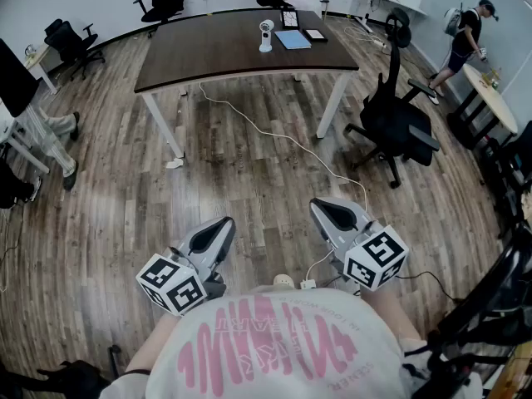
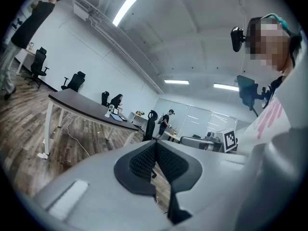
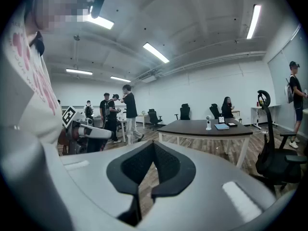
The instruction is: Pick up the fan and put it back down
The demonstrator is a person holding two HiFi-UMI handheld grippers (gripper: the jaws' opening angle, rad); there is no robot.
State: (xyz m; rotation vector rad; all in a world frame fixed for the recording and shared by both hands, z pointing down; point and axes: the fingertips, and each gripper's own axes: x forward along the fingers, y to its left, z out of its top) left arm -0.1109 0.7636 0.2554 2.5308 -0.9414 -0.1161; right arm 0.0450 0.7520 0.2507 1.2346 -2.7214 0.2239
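The fan (image 1: 266, 36) is a small white device that stands upright on the far side of a dark brown table (image 1: 224, 52). It also shows tiny in the left gripper view, fan (image 2: 111, 110), and in the right gripper view, fan (image 3: 208, 123). Both grippers are held close to my body over the wooden floor, well short of the table. My left gripper (image 1: 223, 223) is shut with nothing between its pads (image 2: 144, 160). My right gripper (image 1: 320, 206) is shut and empty too, its pads (image 3: 166, 165) meeting at the tip.
A blue notebook (image 1: 293, 40) and a tablet (image 1: 315, 34) lie beside the fan. A black office chair (image 1: 399, 115) stands right of the table. A white cable (image 1: 283, 140) runs across the floor towards me. A person (image 1: 465, 32) stands by a round table (image 1: 490, 90) at the right.
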